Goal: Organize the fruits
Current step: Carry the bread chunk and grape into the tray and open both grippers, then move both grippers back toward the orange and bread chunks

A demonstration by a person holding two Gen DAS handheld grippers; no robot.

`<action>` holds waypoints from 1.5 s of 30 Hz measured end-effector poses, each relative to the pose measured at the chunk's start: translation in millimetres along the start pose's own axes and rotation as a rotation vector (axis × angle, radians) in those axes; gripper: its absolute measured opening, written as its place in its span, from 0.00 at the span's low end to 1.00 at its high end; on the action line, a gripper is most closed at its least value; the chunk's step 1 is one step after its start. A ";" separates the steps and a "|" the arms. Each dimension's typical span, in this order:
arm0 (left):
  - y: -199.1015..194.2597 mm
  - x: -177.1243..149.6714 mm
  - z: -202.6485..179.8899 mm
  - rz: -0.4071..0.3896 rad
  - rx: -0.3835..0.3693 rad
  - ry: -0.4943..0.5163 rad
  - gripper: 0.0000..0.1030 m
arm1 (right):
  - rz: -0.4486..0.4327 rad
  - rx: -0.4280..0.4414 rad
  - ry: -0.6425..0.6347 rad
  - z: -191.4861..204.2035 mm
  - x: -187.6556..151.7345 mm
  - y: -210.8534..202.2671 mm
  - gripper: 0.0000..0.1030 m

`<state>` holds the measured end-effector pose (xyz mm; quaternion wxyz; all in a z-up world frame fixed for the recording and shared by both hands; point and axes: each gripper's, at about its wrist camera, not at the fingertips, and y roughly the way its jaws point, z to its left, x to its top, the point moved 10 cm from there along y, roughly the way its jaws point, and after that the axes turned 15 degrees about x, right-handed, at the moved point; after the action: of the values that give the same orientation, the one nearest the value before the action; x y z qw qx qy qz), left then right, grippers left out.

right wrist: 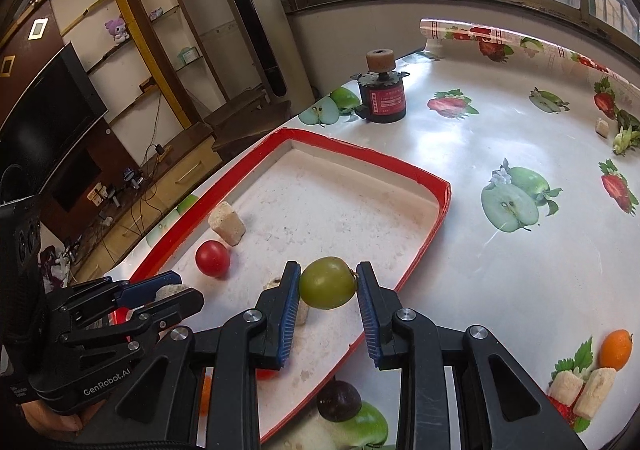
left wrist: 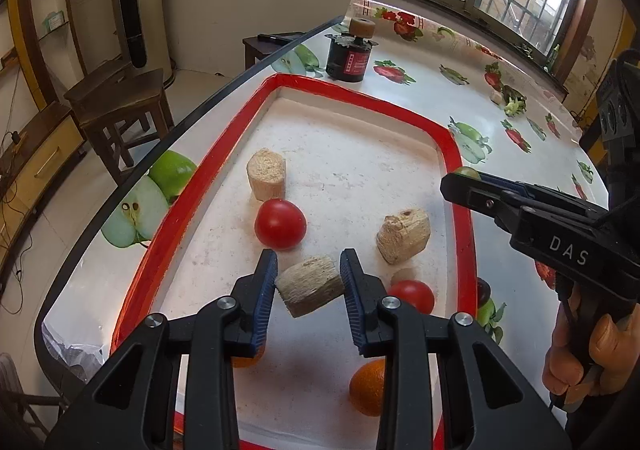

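A red-rimmed white tray [left wrist: 456, 154] [right wrist: 440, 190] lies on the fruit-print table. My left gripper [left wrist: 309, 274] is shut on a beige cut chunk [left wrist: 310, 285] and holds it above the tray. My right gripper [right wrist: 329, 282] is shut on a green grape [right wrist: 328, 283] over the tray's right side; it also shows in the left wrist view [left wrist: 464, 190]. In the tray lie two red tomatoes [left wrist: 280, 224] [left wrist: 414, 295], two more beige chunks [left wrist: 267, 174] [left wrist: 403, 236] and an orange [left wrist: 368, 386]. A dark grape [right wrist: 339, 401] lies just outside the tray.
A black canister with a cork top [left wrist: 352, 50] [right wrist: 382, 90] stands beyond the tray. A small orange [right wrist: 616, 348] and two beige chunks [right wrist: 582, 390] lie on the table at right. Green scraps [right wrist: 624, 134] lie far right. A wooden stool [left wrist: 120, 106] stands left of the table.
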<state>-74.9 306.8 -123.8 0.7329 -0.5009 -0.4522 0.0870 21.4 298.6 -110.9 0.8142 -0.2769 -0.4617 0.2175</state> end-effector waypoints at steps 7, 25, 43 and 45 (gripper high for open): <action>12.9 -3.5 -4.7 0.029 0.012 0.006 0.29 | 0.036 -0.006 0.000 -10.5 6.8 28.4 0.29; 20.5 -4.5 3.3 0.044 0.092 -0.005 0.57 | 0.057 0.008 0.024 -18.1 -1.9 39.8 0.41; 1.8 -5.5 -0.7 0.032 0.075 -0.002 0.57 | -0.030 0.000 0.010 -9.5 -1.0 -20.2 0.46; -3.4 -4.6 -5.0 0.022 0.066 0.004 0.57 | -0.046 -0.009 0.018 -13.4 -4.0 -33.1 0.46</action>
<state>-74.9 299.2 -124.1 0.7489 -0.4814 -0.4421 0.1089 34.5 267.9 -97.5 0.8217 -0.2719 -0.4616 0.1941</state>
